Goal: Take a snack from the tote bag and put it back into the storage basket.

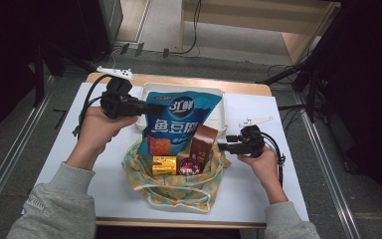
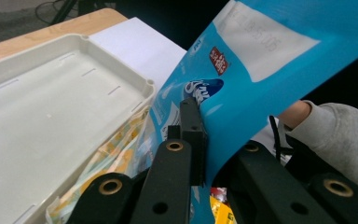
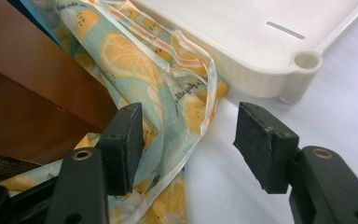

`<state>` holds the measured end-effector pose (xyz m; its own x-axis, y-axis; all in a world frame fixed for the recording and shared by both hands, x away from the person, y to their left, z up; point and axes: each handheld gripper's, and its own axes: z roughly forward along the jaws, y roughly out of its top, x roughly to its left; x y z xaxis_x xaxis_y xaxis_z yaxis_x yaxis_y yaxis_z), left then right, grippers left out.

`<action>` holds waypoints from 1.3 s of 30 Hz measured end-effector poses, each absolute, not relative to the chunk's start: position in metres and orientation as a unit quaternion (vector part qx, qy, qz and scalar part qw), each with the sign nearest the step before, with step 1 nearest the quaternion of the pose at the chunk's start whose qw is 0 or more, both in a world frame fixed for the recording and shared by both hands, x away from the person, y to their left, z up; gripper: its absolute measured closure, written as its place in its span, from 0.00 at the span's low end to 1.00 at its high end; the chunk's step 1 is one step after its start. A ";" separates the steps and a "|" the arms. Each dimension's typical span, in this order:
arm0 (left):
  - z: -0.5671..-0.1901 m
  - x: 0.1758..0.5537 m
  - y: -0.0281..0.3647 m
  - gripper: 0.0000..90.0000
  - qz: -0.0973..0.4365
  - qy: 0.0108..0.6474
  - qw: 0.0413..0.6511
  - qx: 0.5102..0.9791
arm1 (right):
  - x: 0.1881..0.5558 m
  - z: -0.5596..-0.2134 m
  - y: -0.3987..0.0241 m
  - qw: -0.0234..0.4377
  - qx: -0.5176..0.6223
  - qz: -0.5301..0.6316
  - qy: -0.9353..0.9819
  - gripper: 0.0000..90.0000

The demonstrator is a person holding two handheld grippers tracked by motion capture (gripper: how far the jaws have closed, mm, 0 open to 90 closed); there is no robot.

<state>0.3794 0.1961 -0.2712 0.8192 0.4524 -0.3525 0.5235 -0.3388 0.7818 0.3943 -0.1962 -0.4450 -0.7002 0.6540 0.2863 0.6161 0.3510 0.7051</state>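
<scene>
Left gripper view: left gripper (image 2: 200, 140) clamping blue bag (image 2: 261, 93), lifted over tote (image 1: 179, 184).
Right gripper (image 3: 186, 140) gaping, straddling tote's (image 3: 177, 93) rim, beside brown box (image 3: 32, 93); white tray (image 3: 261, 51) lying just behind.

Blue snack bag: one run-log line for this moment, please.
left gripper: shut on blue snack bag | right gripper: open at lemon-print bag | tray: empty

Snack bag (image 1: 179, 117) stands in cloth bag (image 1: 179, 186), tray (image 1: 219, 119) behind.
</scene>
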 end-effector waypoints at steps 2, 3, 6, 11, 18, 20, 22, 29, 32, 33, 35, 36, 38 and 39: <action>-0.266 0.381 0.198 0.99 -0.036 0.300 0.497 0.814 | 0.394 -0.445 -0.197 0.022 0.386 0.419 0.821 0.48; -0.266 0.381 0.198 0.99 -0.036 0.300 0.497 0.814 | 0.394 -0.445 -0.197 0.023 0.386 0.418 0.822 0.48; -0.260 0.381 0.200 0.99 -0.032 0.300 0.498 0.813 | 0.394 -0.445 -0.196 0.023 0.386 0.418 0.822 0.48; -0.249 0.381 0.203 0.99 -0.025 0.300 0.499 0.812 | 0.394 -0.444 -0.196 0.022 0.387 0.419 0.821 0.48; -0.233 0.371 0.214 0.99 0.000 0.299 0.502 0.812 | 0.394 -0.445 -0.196 0.024 0.383 0.419 0.823 0.48; -0.230 0.371 0.217 0.99 0.004 0.301 0.498 0.813 | 0.394 -0.445 -0.196 0.023 0.383 0.419 0.823 0.48; -0.228 0.371 0.222 0.99 0.005 0.307 0.495 0.813 | 0.393 -0.444 -0.195 0.023 0.383 0.419 0.823 0.48; -0.222 0.373 0.234 0.99 0.013 0.316 0.497 0.808 | 0.393 -0.444 -0.195 0.025 0.382 0.420 0.823 0.48; -0.217 0.377 0.240 0.99 0.018 0.322 0.498 0.805 | 0.392 -0.443 -0.195 0.026 0.380 0.423 0.822 0.48; -0.217 0.377 0.240 0.99 0.018 0.322 0.498 0.805 | 0.392 -0.443 -0.195 0.026 0.379 0.423 0.823 0.48; -0.216 0.380 0.243 0.99 0.017 0.328 0.498 0.803 | 0.392 -0.443 -0.195 0.027 0.379 0.422 0.823 0.48; -0.215 0.382 0.244 0.99 0.017 0.330 0.497 0.802 | 0.392 -0.443 -0.194 0.026 0.380 0.421 0.823 0.48; -0.214 0.387 0.247 0.99 0.020 0.336 0.497 0.800 | 0.392 -0.443 -0.194 0.026 0.379 0.421 0.824 0.48; -0.214 0.389 0.248 0.99 0.019 0.340 0.500 0.797 | 0.392 -0.443 -0.193 0.026 0.378 0.421 0.824 0.48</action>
